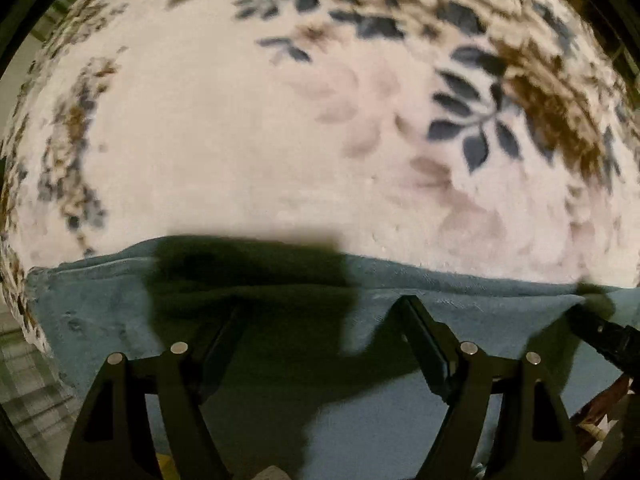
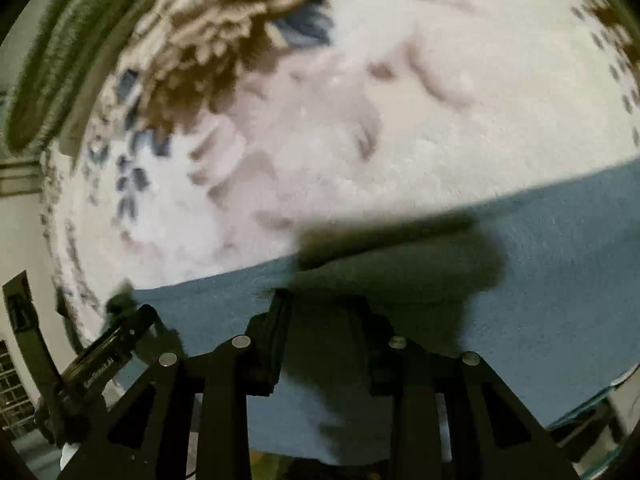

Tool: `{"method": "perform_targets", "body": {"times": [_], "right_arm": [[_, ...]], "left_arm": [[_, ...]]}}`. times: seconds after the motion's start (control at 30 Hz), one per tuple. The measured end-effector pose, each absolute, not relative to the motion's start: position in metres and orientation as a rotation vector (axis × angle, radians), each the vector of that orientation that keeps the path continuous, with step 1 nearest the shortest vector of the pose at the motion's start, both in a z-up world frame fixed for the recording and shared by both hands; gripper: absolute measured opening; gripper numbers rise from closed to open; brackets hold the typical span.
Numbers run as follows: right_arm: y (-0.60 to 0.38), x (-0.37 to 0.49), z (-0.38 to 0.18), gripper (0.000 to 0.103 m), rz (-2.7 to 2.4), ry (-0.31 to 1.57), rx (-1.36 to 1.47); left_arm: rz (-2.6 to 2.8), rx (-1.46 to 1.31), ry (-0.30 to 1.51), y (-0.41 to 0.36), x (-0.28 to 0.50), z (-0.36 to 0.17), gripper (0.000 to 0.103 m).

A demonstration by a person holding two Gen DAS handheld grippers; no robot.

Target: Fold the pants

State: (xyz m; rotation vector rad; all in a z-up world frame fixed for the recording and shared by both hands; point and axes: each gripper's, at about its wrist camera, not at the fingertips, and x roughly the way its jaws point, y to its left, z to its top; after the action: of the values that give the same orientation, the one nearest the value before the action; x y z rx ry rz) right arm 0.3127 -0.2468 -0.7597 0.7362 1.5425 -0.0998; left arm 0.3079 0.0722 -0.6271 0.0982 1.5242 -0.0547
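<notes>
Blue-grey pants point(image 1: 460, 300) lie flat on a cream floral blanket point(image 1: 240, 140), filling the lower part of both wrist views. In the left wrist view my left gripper point(image 1: 320, 308) hangs just above the pants near their far edge, its fingers point(image 1: 416, 320) wide apart and empty. In the right wrist view the pants point(image 2: 560, 260) run from lower left to the right edge. My right gripper point(image 2: 320, 304) is over them near the far edge, fingers point(image 2: 280, 312) apart with nothing between them. The other gripper shows at the lower left of the right wrist view point(image 2: 116, 344).
The blanket point(image 2: 440, 120) has brown and dark blue leaf patterns and stretches far beyond the pants. A green object point(image 2: 60, 60) lies past the blanket's upper left edge. Floor shows at the left edge of the left wrist view point(image 1: 28, 380).
</notes>
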Motion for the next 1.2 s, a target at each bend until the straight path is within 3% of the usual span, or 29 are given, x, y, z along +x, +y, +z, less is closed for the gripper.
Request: {"method": "perform_targets", "body": {"times": [0.17, 0.3, 0.4, 0.63, 0.73, 0.9, 1.07, 1.2], "right_arm": [[-0.225, 0.299, -0.75, 0.039, -0.003, 1.556, 0.757], [-0.19, 0.312, -0.777, 0.039, 0.024, 1.62, 0.662], [-0.179, 0.327, -0.774, 0.04, -0.032, 1.553, 0.595], [-0.213, 0.306, -0.759, 0.041, -0.044, 1.455, 0.763], [-0.276, 0.25, -0.727, 0.056, -0.117, 1.315, 0.88], [-0.384, 0.129, -0.705, 0.058, -0.476, 1.145, 0.998], [-0.461, 0.05, -0.753, 0.058, -0.604, 1.01, 1.253], [-0.48, 0.037, -0.771, 0.045, -0.641, 0.842, 1.289]], "left_arm": [[-0.029, 0.144, 1.498, 0.101, 0.291, -0.619, 0.078], [0.022, 0.158, 1.512, 0.124, 0.304, -0.658, 0.078], [0.048, 0.137, 1.454, 0.139, 0.334, -0.666, 0.078], [0.056, 0.155, 1.415, 0.172, 0.371, -0.663, 0.08], [0.013, 0.145, 1.396, 0.175, 0.368, -0.63, 0.08], [-0.102, 0.078, 1.45, 0.091, 0.309, -0.604, 0.08], [-0.24, 0.158, 1.549, 0.043, 0.268, -0.647, 0.08], [-0.29, 0.241, 1.57, 0.024, 0.264, -0.682, 0.08]]}}
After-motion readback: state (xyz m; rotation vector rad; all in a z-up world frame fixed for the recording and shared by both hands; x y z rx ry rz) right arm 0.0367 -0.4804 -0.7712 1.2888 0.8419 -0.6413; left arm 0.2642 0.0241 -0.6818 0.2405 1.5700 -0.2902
